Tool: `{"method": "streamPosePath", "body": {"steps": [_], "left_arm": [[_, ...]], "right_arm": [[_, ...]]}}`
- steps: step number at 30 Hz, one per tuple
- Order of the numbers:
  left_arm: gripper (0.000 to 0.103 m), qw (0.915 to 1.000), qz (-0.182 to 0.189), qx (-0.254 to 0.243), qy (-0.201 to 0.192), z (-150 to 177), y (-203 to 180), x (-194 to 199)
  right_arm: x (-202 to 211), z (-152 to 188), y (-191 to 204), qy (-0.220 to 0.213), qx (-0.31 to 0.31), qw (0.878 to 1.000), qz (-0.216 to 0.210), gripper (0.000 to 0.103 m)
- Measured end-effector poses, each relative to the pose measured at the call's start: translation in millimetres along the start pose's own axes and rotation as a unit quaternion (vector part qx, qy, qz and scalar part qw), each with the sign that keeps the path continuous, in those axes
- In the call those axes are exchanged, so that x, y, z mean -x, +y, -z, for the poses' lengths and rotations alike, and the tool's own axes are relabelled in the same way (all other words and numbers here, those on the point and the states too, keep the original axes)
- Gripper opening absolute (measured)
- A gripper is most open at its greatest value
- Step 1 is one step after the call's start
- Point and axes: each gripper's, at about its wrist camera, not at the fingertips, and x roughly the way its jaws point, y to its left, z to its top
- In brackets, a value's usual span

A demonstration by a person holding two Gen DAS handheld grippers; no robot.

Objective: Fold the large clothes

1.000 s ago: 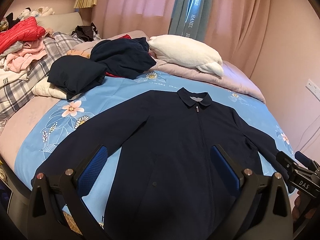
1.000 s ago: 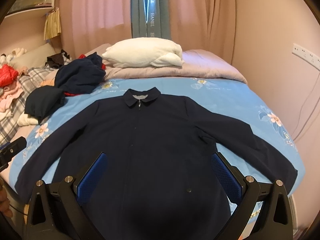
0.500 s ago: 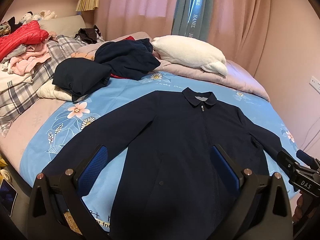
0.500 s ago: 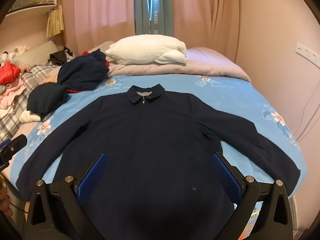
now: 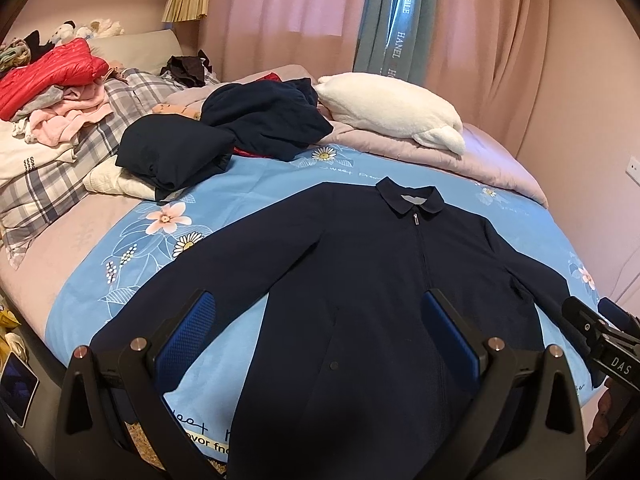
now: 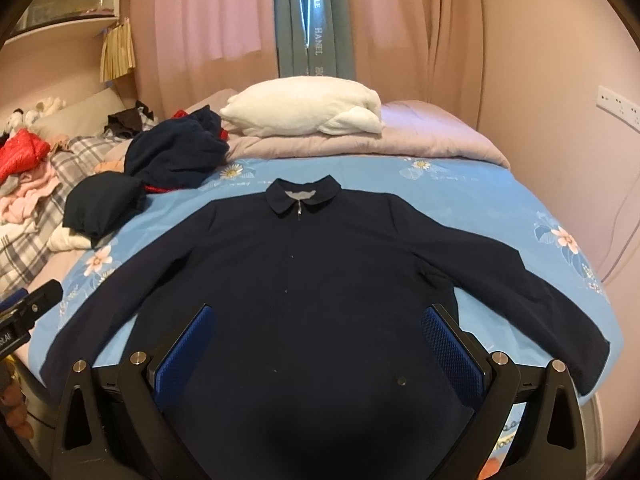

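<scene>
A dark navy zip jacket (image 5: 372, 280) (image 6: 320, 280) lies flat and face up on the blue flowered bed sheet (image 5: 260, 184) (image 6: 460, 196), collar toward the pillows and both sleeves spread out to the sides. My left gripper (image 5: 320, 320) hovers open above the jacket's lower left front, holding nothing. Over the hem area my right gripper (image 6: 320, 332) is also open and empty. The right gripper's body shows at the right edge of the left wrist view, and the left gripper's body at the left edge of the right wrist view. The jacket's hem is hidden below both views.
Folded and crumpled navy clothes (image 5: 224, 140) (image 6: 152, 168) sit on the bed's far left. A white pillow (image 5: 392, 112) (image 6: 308, 108) rests on a mauve quilt (image 6: 440, 140). A pile with a red jacket (image 5: 52, 72) lies on a checked blanket. A phone (image 5: 16, 388) sits at the lower left.
Both grippers have drawn back and tilted slightly, so the jacket sits a little farther off and more of the bed shows. Both stay open; the jacket has not moved.
</scene>
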Motion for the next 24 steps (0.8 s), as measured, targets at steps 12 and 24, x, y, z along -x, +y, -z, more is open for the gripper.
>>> {"method": "streamPosePath", "body": {"steps": [12,24], "left_arm": [[0.102,1.0,0.0,0.006,-0.003,-0.8,4.7,2.2],[0.103,0.9997,-0.005,0.024,-0.003,0.9,19.1,4.8]], "right_arm": [[2.2,2.5,10.4,0.001,0.009,1.0,-0.008,0.103],[3.1,0.1,13.9,-0.002,0.01,1.0,-0.013,0.103]]}}
